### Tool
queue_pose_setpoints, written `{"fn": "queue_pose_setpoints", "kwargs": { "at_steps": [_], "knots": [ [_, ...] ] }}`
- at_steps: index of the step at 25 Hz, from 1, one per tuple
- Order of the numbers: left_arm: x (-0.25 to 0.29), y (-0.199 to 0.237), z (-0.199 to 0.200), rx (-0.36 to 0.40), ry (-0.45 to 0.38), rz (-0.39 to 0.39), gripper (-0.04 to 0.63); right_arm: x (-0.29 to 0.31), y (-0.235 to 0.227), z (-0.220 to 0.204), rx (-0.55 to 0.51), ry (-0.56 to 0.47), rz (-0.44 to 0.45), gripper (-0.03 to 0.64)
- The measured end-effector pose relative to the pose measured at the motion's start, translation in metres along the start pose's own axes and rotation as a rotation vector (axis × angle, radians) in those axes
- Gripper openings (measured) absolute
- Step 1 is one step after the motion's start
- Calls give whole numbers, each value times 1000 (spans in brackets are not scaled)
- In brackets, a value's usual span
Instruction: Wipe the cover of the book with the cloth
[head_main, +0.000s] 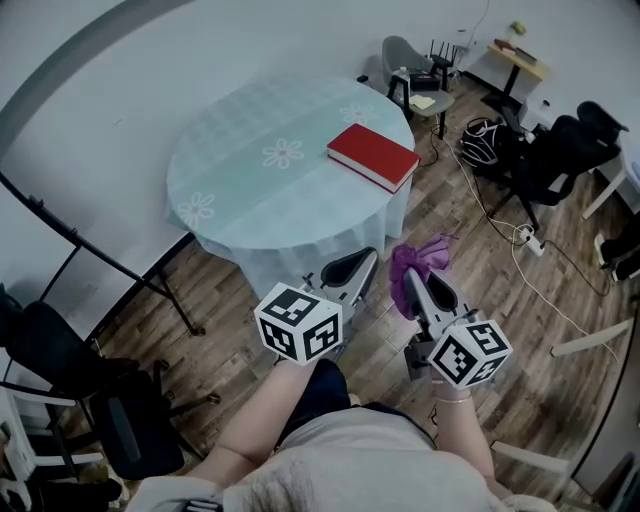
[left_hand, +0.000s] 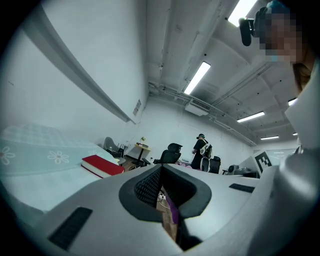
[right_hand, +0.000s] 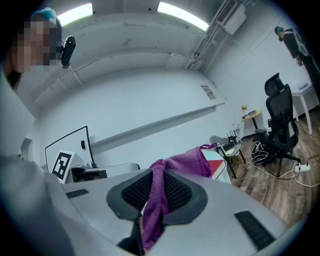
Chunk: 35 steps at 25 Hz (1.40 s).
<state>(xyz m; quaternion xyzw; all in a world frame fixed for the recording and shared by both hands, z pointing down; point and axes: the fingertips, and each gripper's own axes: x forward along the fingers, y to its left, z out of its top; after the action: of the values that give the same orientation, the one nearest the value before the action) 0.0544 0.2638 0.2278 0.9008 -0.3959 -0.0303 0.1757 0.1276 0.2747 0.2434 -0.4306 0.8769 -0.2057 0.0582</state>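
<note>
Presently, right tongs (head_main: 412, 280) pinch the purple cloth (head_main: 424, 256); left tongs (head_main: 362, 262) are pressed together, empty. Red book (head_main: 373, 155) lies on the far tabletop (head_main: 250, 190), well apart from the cloth: wiping apparently not yet begun.

Left gripper (head_main: 348, 272) and right gripper (head_main: 415, 285): pale grey moulded shells, marked with black rectangular slots. The jaws are lined with black ribbed pads (left_hand: 146, 187). Each is fitted with a white cube (head_main: 298, 322) printed with black square markers. A light grey top (head_main: 350, 465) is worn.
</note>
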Motion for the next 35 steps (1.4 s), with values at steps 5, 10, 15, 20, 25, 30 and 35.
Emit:
{"fn": "queue_pose_setpoints", "kwargs": {
  "at_steps": [5, 10, 15, 20, 25, 30, 35],
  "knots": [
    [28, 39, 12, -37, -8, 2, 18, 41, -16, 8, -4, 16, -1, 71],
    [54, 78, 20, -56, 8, 1, 18, 86, -31, 16, -4, 19, -11, 71],
    [87, 116, 35, -63, 24, -27, 18, 129, -52, 28, 4, 18, -41, 71],
    [113, 160, 54, -62, 48, -52, 18, 179, -65, 40, 13, -6, -66, 71],
    [139, 198, 68, -78, 63, -78, 18, 225, -79, 56, 1, -28, -80, 71],
    [161, 223, 79, -73, 64, -105, 18, 258, -91, 66, -6, -51, -103, 71],
    [174, 239, 84, -73, 82, -131, 18, 281, -100, 71, 0, -56, -121, 71]
  ]
}}
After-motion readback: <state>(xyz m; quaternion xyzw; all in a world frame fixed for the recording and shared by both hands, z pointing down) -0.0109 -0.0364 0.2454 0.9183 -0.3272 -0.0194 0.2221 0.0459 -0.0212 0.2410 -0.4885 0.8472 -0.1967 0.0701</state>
